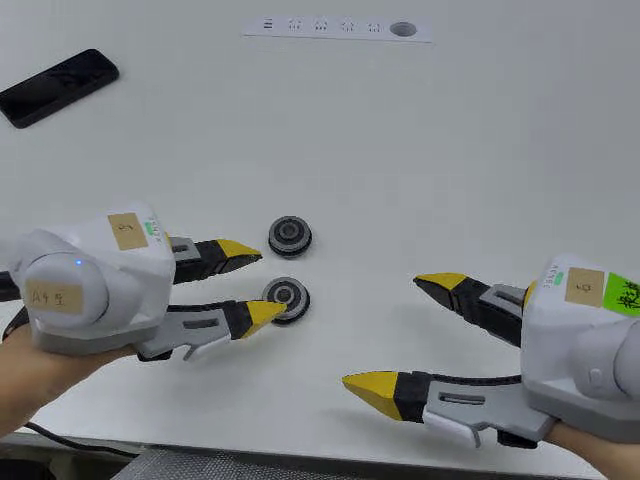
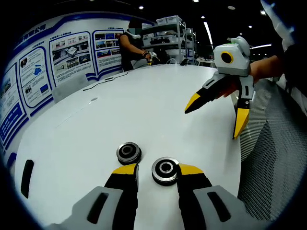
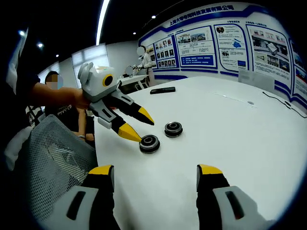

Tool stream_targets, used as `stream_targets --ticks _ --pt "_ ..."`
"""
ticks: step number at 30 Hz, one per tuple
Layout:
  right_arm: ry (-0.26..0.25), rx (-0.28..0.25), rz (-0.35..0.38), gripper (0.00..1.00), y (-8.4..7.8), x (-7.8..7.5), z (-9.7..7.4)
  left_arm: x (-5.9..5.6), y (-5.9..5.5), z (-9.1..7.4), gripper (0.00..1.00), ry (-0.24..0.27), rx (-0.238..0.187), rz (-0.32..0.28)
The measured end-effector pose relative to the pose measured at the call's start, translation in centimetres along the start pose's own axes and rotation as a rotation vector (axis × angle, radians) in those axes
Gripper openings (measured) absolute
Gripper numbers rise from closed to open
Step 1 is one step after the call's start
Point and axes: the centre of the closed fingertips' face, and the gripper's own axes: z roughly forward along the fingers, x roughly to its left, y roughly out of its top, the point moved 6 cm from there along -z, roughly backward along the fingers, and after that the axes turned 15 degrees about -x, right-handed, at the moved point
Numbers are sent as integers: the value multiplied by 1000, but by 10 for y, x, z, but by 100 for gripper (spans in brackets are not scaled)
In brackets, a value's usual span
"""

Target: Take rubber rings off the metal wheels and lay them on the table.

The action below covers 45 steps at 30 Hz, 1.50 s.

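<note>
Wheels in play: the nearer round metal wheel (image 1: 286, 298), black rubber ring on, is lying flat on the white counter (image 1: 450, 150), with the farther wheel (image 1: 290, 236) just beyond. Left gripper (image 1: 270, 282) is holding its yellow-tipped fingers (image 2: 125, 169) released around the nearer wheel, one tip perhaps touching it. Right gripper (image 1: 385, 332) is hovering well apart, fingers spread.

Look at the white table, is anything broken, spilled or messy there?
Nothing stands out. The nearer round black-ringed metal wheel and the farther round black-ringed metal wheel lie flat and apart on the white table. Nothing is spilled. The left gripper and the right gripper are both open and hold nothing.
</note>
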Motion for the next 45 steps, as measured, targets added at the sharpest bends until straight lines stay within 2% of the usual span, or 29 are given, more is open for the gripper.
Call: stream_targets --ticks 6,15,17,26,35,40,45 --pt "-4 -10 15 70 1 -1 2 0 -2 3 24 -27 8 1" --pt "-8 -14 17 70 2 -1 1 -4 -3 7 23 -72 34 11" --pt "-7 -8 14 70 1 -1 1 -5 -4 9 22 -86 50 34" --pt "-1 -15 19 70 3 0 2 -7 -3 11 15 -113 57 33" --pt "10 -20 28 70 4 3 5 -6 -2 11 14 -136 85 46" --pt "5 -51 85 70 7 3 9 -5 -3 10 13 -149 87 43" --pt "-10 -77 129 68 9 -1 12 -5 -3 10 13 -170 87 68"
